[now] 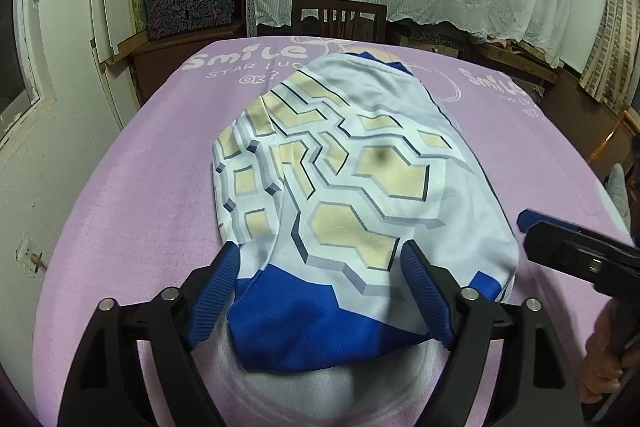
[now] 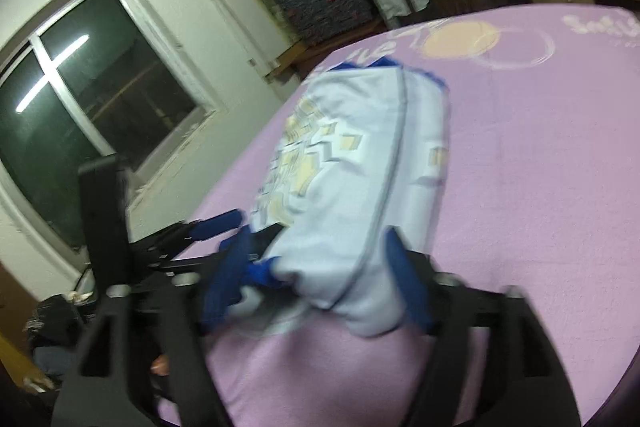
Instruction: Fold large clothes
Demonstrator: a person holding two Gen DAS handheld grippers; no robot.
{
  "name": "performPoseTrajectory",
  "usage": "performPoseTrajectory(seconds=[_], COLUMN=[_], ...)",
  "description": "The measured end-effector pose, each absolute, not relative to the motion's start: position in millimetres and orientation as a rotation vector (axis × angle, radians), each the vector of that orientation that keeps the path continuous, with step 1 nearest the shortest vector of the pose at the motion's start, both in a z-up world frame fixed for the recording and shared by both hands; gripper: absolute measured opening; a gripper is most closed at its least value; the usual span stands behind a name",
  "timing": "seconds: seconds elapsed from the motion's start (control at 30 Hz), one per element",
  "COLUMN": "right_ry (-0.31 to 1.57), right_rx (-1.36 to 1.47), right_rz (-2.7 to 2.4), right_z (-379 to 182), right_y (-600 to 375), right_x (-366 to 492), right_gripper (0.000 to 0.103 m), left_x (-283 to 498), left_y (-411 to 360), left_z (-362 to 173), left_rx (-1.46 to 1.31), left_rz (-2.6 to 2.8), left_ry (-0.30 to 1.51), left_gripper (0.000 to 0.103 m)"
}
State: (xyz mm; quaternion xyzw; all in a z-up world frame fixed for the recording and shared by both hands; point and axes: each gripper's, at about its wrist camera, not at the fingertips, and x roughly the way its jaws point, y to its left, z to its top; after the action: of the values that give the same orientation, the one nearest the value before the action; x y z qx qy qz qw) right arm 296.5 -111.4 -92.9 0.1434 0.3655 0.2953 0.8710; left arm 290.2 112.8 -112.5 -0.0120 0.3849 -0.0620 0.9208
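Folded jersey [image 1: 360, 163] (white, blue hem) lies on the lilac blanket [image 1: 120, 207]; left gripper [image 1: 320, 259] and right gripper [image 2: 316, 251] both spread wide, pinching nothing

A table covered by a lilac cloth [image 1: 120, 195] (white lettering, seemingly "Smile") carries a folded white-and-blue garment [image 1: 344, 187] lying flat.

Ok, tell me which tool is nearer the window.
Left. The left tool is open over the folded shirt's near edge, on the window side. The right tool straddles the shirt's other near corner, farther from the window.
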Motion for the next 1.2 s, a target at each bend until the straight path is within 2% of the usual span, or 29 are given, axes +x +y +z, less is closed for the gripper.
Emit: performPoseTrajectory(seconds=[0.17, 0.33, 0.5, 0.67, 0.93, 1.07, 1.17, 1.2], right_ry=[0.816, 0.85, 0.879, 0.92, 0.96, 0.928, 0.893, 0.889], right_rx=[0.367, 0.447, 0.524, 0.587, 0.566, 0.407, 0.389, 0.395], right_rz=[0.589, 0.613, 0.63, 0.645, 0.681, 0.659, 0.655, 0.658], right_z=[-105, -110, -110, -117, -129, -126, -128, -128], right_y=[-127, -139, -148, -147, -118, -84, -76, -77], right_x=[306, 319, 341, 365, 392, 395, 396, 395], right_gripper=[0.075, 0.084, 0.087, 0.087, 0.089, 0.099, 0.097, 0.087], left_x=[299, 327, 346, 360, 370, 369, 367, 368], left_y=[137, 197, 220, 202, 177, 178, 165, 157], left_z=[-104, -100, -120, -134, -135, -139, -138, -136], left_rx=[-0.115, -0.37, -0.546, -0.544, -0.465, -0.491, -0.446, -0.417], left_rz=[-0.181, -0.24, -0.327, -0.417, -0.447, -0.455, -0.476, -0.492], left_ry=[0.787, 0.821, 0.896, 0.957, 0.943, 0.93, 0.925, 0.925], left_gripper=[0.092, 0.092, 0.092, 0.092, 0.093, 0.092, 0.092, 0.092])
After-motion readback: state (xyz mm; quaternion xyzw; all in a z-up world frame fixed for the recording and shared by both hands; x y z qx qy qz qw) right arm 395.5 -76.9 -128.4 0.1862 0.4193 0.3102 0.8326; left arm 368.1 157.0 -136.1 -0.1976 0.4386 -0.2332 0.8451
